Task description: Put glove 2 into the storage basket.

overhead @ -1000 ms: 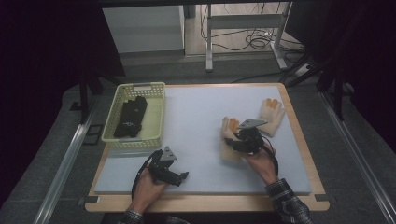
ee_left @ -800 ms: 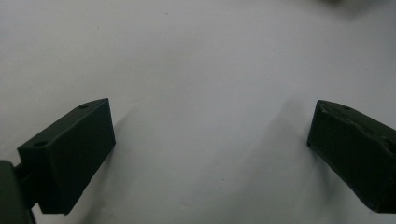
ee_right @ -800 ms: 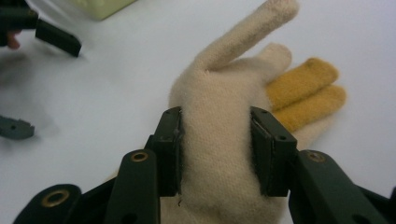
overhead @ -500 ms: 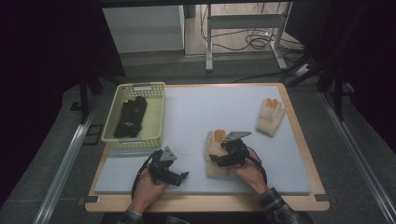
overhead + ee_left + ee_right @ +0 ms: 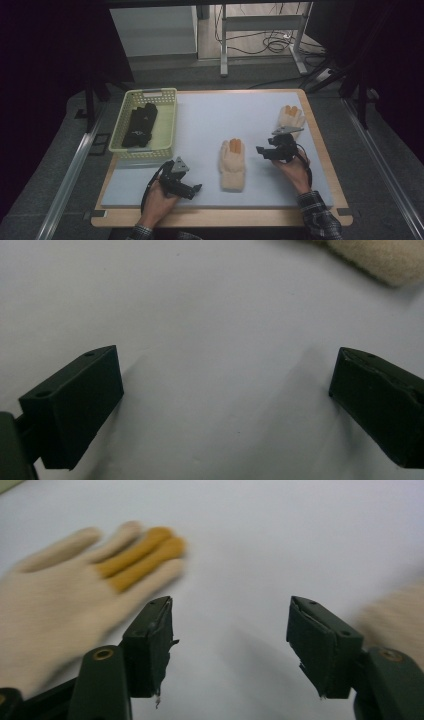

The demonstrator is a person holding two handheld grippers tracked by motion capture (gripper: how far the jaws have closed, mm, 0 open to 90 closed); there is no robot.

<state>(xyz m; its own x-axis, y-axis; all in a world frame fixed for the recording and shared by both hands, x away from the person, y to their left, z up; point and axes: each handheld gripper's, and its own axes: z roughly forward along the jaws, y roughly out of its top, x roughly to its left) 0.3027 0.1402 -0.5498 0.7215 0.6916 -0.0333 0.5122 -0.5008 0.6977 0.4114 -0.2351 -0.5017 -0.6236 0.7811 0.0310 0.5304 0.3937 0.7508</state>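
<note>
Glove (image 5: pixel 233 159) lies flat, unlabelled, beside right gripper (image 5: pixel 263 150), fingers apart.

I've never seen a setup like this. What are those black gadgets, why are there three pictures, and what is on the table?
A person sits at the table with a hand-held gripper in each hand: the left gripper and the right gripper. Each has two black fingers that pinch things. One picture comes from a camera above the table; the other two come from small cameras riding on the grippers, looking out between their fingers. On the table lie two cream knitted gloves with orange fingers, a near glove and a far glove, and a pale yellow basket with dark gloves inside. Both grippers are open and hold nothing.
</note>
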